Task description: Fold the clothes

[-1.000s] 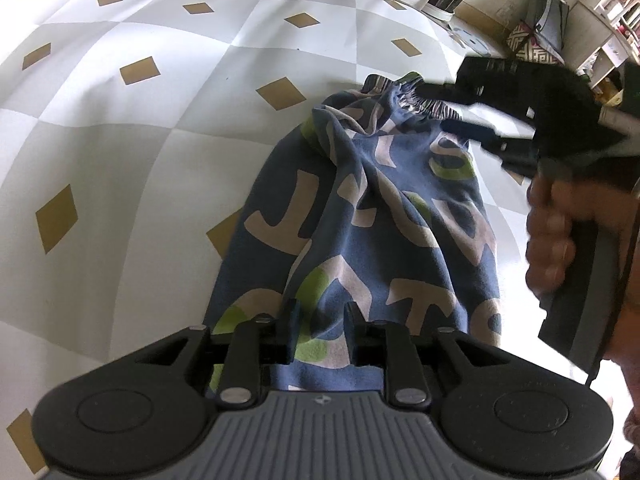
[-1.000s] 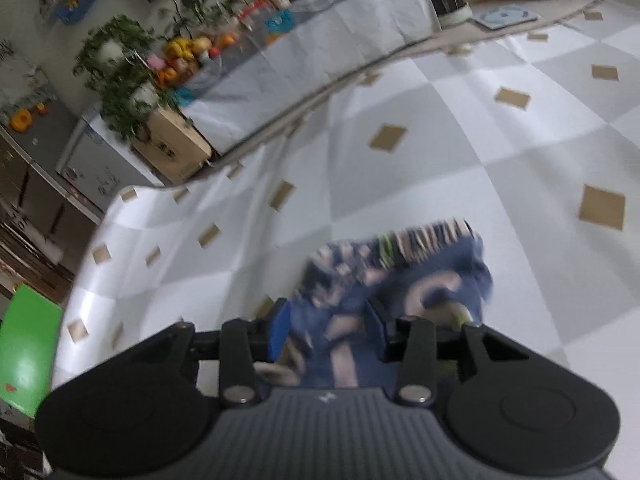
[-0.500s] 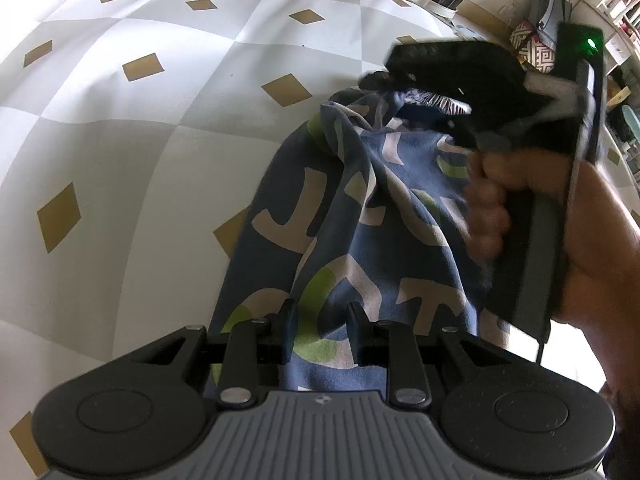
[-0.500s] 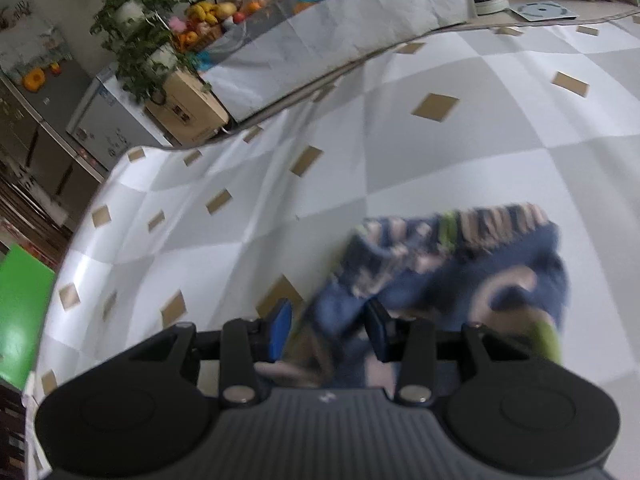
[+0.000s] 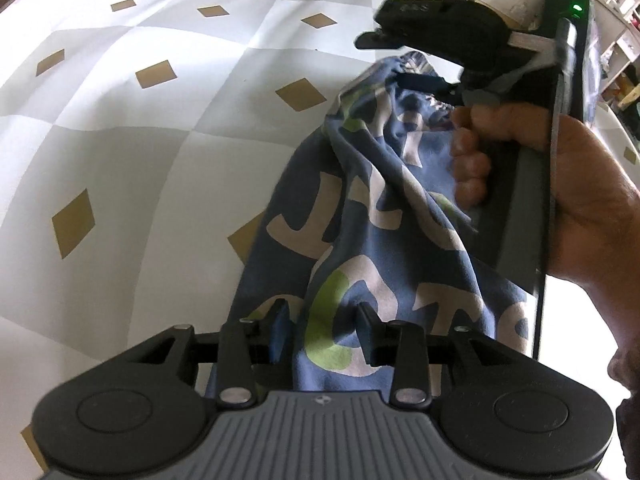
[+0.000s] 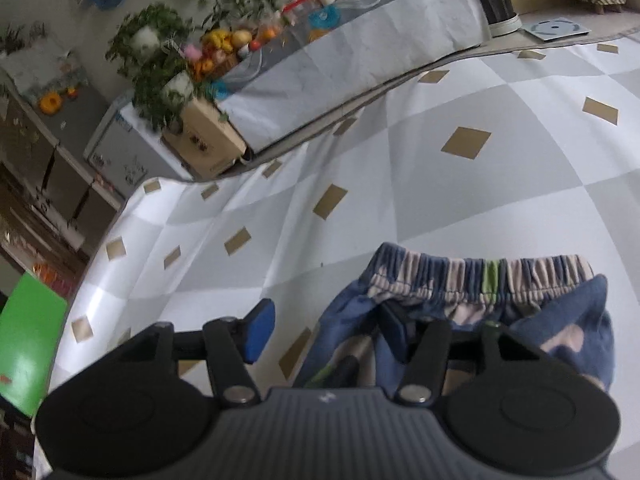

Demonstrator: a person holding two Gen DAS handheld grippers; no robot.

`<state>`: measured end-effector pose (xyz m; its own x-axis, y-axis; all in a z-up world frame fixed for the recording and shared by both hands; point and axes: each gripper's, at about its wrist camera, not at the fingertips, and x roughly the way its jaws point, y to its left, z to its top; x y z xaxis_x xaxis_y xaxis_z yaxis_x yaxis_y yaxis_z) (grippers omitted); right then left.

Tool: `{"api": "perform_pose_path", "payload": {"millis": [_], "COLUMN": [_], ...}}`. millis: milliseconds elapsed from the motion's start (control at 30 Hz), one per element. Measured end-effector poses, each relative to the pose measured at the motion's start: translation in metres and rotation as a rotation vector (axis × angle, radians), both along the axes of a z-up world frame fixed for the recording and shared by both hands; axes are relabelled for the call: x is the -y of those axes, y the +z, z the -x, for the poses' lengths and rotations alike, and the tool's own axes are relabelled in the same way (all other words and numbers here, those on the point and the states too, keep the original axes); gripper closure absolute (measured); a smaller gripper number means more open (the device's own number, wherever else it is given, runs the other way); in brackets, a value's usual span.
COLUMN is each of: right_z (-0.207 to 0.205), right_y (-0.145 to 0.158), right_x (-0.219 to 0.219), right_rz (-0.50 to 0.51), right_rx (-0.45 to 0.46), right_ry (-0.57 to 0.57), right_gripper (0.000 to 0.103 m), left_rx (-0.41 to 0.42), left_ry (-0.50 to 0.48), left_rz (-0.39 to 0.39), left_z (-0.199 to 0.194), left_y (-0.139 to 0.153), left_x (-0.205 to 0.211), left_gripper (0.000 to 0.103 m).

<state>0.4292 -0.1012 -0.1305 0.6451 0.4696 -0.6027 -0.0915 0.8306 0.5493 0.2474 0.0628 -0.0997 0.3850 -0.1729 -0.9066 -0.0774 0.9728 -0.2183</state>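
Your blue lettered pants [image 5: 384, 216] are lying bunched on the checkered sheet [image 5: 120, 152]. Only the right cam is showing their striped waistband [image 6: 480, 276]. Both claws have just been opening: left gripper [image 5: 322, 320] straddling a fold loosely, right gripper [image 6: 328, 330] gaping wide, gripping nothing.

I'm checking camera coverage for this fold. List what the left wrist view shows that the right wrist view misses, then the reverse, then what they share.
Left wrist view only: the full length of the blue patterned garment, with cloth between the left gripper jaws, which have just been opening; the hand holding the right gripper over the far end.

Right wrist view only: the striped elastic waistband, the plants, the fruit and the green board.

Both: the garment and the checked sheet. The right gripper's jaws have also just been opening.
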Motion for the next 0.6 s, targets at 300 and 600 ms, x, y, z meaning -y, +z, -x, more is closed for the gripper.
{"api": "perform_pose_path", "payload": {"millis": [300, 600], "right_z": [0.000, 0.000], "right_y": [-0.003, -0.012], "right_x": [0.023, 0.030], "right_rz": [-0.021, 0.085], "right_rx": [-0.056, -0.084], "right_ry": [-0.020, -0.158], "right_gripper": [0.042, 0.041], "left_rx": [-0.003, -0.008], "left_ry": [0.028, 0.036], "left_rz": [-0.001, -0.001], "left_z": [-0.001, -0.002], "left_y": [0.001, 0.000], "left_x": [-0.003, -0.002], "left_gripper": [0.068, 0.067]}}
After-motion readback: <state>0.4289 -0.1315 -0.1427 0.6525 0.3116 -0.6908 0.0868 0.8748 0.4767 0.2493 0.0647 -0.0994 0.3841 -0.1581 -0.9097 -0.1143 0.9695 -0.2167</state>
